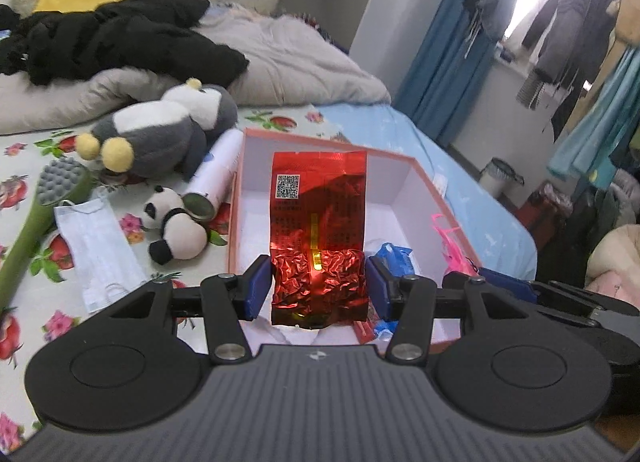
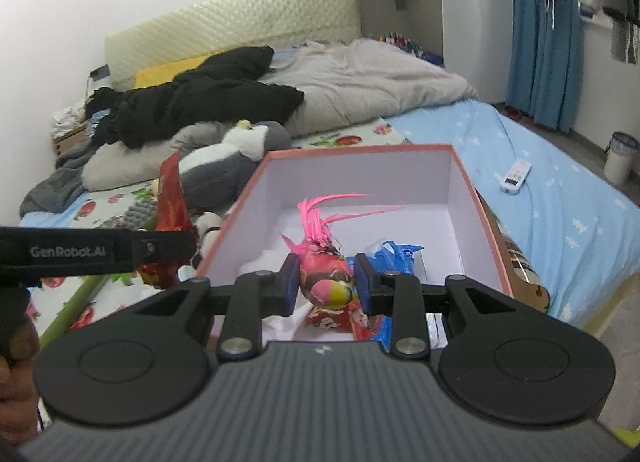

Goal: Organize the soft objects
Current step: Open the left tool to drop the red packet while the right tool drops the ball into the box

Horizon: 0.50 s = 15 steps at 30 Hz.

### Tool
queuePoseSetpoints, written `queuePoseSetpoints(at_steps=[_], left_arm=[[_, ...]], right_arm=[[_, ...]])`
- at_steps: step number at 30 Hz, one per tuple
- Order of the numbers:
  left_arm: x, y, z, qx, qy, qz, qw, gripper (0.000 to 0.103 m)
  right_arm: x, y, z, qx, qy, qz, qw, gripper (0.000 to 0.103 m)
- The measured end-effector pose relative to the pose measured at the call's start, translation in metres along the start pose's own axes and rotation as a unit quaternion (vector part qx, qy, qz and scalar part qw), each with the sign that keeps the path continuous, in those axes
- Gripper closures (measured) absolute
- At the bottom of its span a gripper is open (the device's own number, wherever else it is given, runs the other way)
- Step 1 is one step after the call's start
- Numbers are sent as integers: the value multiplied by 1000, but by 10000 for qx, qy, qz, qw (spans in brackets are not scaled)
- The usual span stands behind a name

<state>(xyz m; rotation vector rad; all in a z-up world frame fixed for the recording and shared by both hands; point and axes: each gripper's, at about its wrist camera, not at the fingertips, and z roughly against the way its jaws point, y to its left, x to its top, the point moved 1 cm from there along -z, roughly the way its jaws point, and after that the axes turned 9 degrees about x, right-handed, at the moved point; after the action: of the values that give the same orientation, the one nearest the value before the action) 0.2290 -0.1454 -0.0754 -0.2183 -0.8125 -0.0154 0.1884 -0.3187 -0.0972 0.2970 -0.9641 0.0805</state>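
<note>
1. The left gripper [image 1: 318,286] has its blue fingers [image 1: 258,288] pinching the crumpled lower end of a red foil pouch [image 1: 318,221]. The pouch stands upright, long axis pointing up and away from the fingers, with a QR label near its top.
2. The right gripper [image 2: 326,284] has its fingers [image 2: 291,282] closed on a small pink toy bird [image 2: 326,274]; pink feathers fan up and away from the grip.
3. Both held items hang over the near end of an open pink-edged box [image 1: 424,197] with white inner walls, which sits on the bed [image 1: 460,165].
4. The box lies straight ahead of and below both pairs of fingers. In the right wrist view the bird is already inside the box's outline, while the pouch shows near the box's left wall, so the right hand looks nearer to a drop.
5. Already in the box are a blue plastic packet [image 2: 394,254] and a red printed wrapper [image 2: 340,318], just beneath the bird.
6. Left of the box on the floral sheet lie a large grey and white plush [image 1: 168,133], a small panda plush [image 1: 176,225], a white tube [image 1: 218,173], a face mask [image 1: 100,246] and a green brush [image 1: 40,213].
7. Farther back are a grey quilt [image 1: 288,57] and black clothing [image 1: 120,41].
8. Judging by this, the next move is lowering and releasing into the free floor at the far end of the box.
</note>
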Motion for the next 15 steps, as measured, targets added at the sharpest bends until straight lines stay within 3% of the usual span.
queuePoseSetpoints(at_steps=[9, 15], left_arm=[[18, -8, -86, 18, 512, -145, 9986, 46], [15, -13, -122, 5, 817, -200, 9965, 46]], right_arm=[[4, -34, -52, -41, 316, -227, 9992, 70], [-3, -52, -78, 3, 595, -435, 9973, 70]])
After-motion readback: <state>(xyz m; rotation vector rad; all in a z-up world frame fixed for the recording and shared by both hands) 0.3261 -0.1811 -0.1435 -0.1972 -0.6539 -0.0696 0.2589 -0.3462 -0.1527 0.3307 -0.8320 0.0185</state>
